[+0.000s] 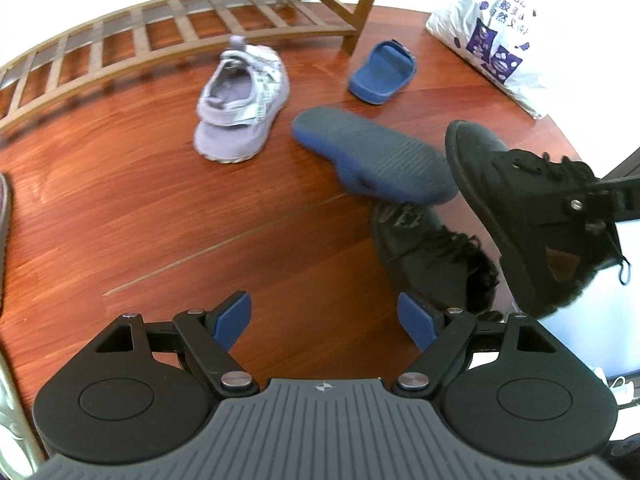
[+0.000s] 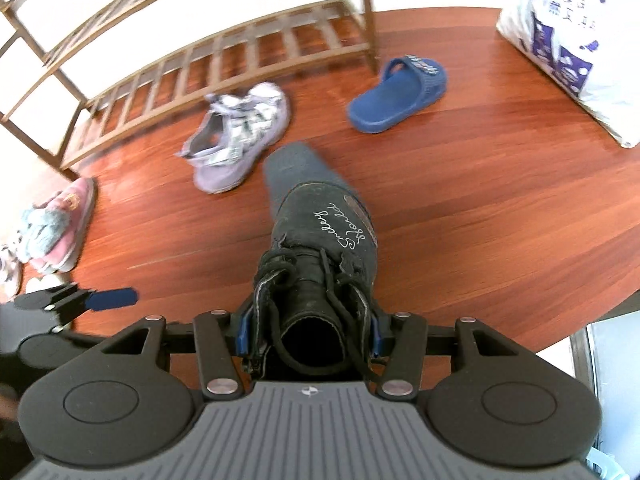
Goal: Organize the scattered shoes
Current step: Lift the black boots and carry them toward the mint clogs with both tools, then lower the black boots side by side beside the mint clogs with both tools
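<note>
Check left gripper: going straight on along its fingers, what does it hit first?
Likely bare floor. The left gripper is open and empty, aimed steeply down at wood between its fingers. The black shoe on the floor lies just right of that line; depth is unclear, so its right finger might clip it.

Shoe count from where my claws hang

Two black boots: one clamped in my right claw, the boot, and one on the floor just ahead of my left claw. Two blue slippers: one upside down beyond that boot, one upright farther off. One lilac sneaker, one pink slipper, one wooden rack, one white bag.
</note>
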`<state>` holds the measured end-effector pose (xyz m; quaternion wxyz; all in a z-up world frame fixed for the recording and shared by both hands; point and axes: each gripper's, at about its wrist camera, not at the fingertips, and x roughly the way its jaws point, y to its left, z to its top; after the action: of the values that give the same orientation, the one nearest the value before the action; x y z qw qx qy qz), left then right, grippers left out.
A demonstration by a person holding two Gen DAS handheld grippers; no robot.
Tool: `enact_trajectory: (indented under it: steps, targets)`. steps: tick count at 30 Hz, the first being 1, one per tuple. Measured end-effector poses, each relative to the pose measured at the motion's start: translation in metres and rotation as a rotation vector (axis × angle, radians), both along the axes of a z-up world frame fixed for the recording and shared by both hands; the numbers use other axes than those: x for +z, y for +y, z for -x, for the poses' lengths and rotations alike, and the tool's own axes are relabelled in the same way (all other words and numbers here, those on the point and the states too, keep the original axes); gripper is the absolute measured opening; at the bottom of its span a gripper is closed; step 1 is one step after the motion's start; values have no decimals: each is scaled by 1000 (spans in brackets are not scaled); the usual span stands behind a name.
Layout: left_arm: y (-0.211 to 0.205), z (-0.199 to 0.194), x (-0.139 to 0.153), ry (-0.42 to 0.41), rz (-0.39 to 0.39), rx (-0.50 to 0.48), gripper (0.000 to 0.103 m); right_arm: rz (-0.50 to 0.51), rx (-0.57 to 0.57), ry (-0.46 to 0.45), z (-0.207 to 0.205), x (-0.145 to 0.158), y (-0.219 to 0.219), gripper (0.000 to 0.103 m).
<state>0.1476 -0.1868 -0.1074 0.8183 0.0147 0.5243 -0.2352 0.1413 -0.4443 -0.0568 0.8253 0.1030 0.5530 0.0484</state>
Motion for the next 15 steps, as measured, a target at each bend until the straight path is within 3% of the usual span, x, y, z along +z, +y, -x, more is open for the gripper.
enact_trajectory:
  steps: [7, 15]
  targets:
    - [-39, 4, -1, 0, -2, -25, 82, 20, -27, 21, -14, -30, -49, 57]
    - [-87, 7, -9, 39, 19, -85, 87, 28, -46, 61, -15, -76, -73, 57]
